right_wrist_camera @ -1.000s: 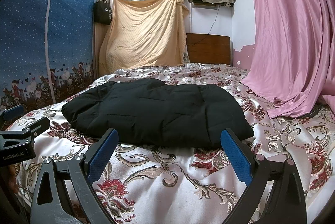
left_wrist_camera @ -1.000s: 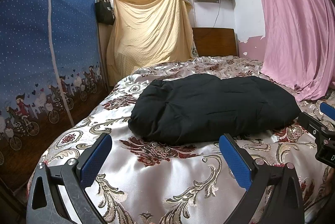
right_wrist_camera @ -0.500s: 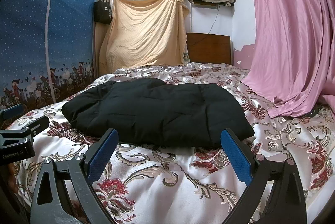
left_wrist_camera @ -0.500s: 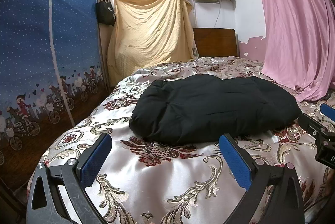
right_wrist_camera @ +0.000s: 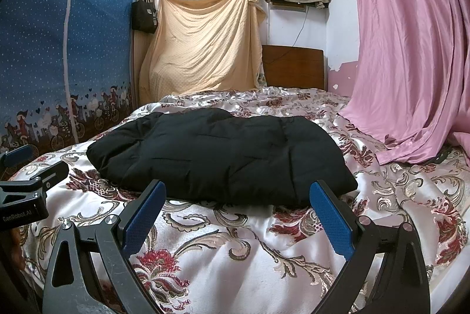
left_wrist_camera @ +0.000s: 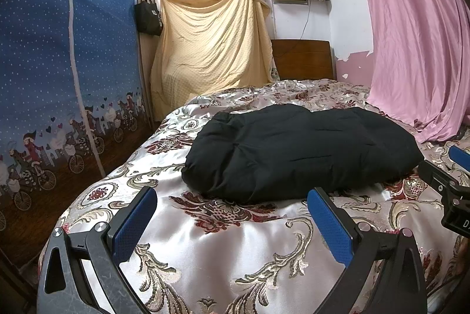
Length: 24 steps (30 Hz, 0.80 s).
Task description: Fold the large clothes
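Right now a black padded garment (left_wrist_camera: pixel 299 149) lies folded into a thick bundle on the bed (left_wrist_camera: pixel 223 228), on its shiny floral cover, roughly mid-mattress. Both claws hang low over the near end of the bed, just short of the bundle's front edge and not touching it. Left claw (left_wrist_camera: pixel 232 214) is spread wide, nothing between its blue pads (left_wrist_camera: pixel 133 223). Right claw (right_wrist_camera: pixel 235 209) is spread wide too, holding nothing. A pink curtain (right_wrist_camera: pixel 411 55) drapes onto the bed's right side, well apart from the claws; a blue fabric wardrobe (left_wrist_camera: pixel 58 73) stands along the left
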Available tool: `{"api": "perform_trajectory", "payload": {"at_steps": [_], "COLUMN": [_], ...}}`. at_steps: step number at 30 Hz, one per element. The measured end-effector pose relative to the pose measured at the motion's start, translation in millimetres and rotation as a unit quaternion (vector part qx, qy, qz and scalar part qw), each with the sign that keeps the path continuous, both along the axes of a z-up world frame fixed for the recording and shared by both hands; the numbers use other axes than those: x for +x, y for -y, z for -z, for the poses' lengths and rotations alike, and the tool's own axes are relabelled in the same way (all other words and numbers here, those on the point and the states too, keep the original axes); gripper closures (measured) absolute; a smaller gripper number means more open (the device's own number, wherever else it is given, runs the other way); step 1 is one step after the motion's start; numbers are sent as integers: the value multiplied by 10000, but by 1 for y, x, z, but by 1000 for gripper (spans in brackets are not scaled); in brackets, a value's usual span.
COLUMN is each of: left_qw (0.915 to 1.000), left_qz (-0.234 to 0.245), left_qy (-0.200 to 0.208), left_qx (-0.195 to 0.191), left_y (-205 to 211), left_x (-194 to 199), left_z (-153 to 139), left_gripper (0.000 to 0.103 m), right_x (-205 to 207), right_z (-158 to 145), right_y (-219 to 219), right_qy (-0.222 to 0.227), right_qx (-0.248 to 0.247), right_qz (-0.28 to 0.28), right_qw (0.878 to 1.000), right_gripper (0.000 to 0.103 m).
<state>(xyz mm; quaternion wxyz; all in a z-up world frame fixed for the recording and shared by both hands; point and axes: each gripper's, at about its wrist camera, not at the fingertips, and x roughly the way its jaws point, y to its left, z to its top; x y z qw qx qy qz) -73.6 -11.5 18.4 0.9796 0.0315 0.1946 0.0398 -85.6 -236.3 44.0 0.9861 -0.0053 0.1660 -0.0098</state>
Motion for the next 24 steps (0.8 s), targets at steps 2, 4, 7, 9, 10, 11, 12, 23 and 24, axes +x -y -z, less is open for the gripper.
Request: {"api": "perform_trajectory", "payload": {"at_steps": [2,4,7,9,10,11,12,23,24], "left_qw": [10000,10000,10000,10000,10000,10000,10000,10000,9999], "left_qz": [-3,-5,-5,-4,-3,-4,-3,1,14], "left_qy": [5,6,4,4,0,2,2,-84,-86], "left_qx": [-2,0,-2,-2,-4,-3,-3,-41,-50], "left_y": [0,0,0,0,0,0,0,2,2], "left_x": [-1,-1,-1,-1,0,-1,-1,-1,-1], "left_z": [0,0,0,0,0,0,0,5,6], "left_gripper": [0,0,0,0,0,0,0,0,0], "right_x": [0,0,0,0,0,0,0,0,0], "right_z": [0,0,0,0,0,0,0,0,0], "right_y": [-1,-1,0,-1,0,0,0,0,0], "right_qy": [3,1,-1,0,1,2,4,-13,-13], "right_qx": [-1,0,4,0,1,1,-1,1,0], "right_qz": [4,5,7,5,4,3,1,-5,-4], "right_qw": [10000,10000,10000,10000,10000,10000,10000,10000,10000], "right_gripper": [7,7,7,7,7,7,7,7,7]}}
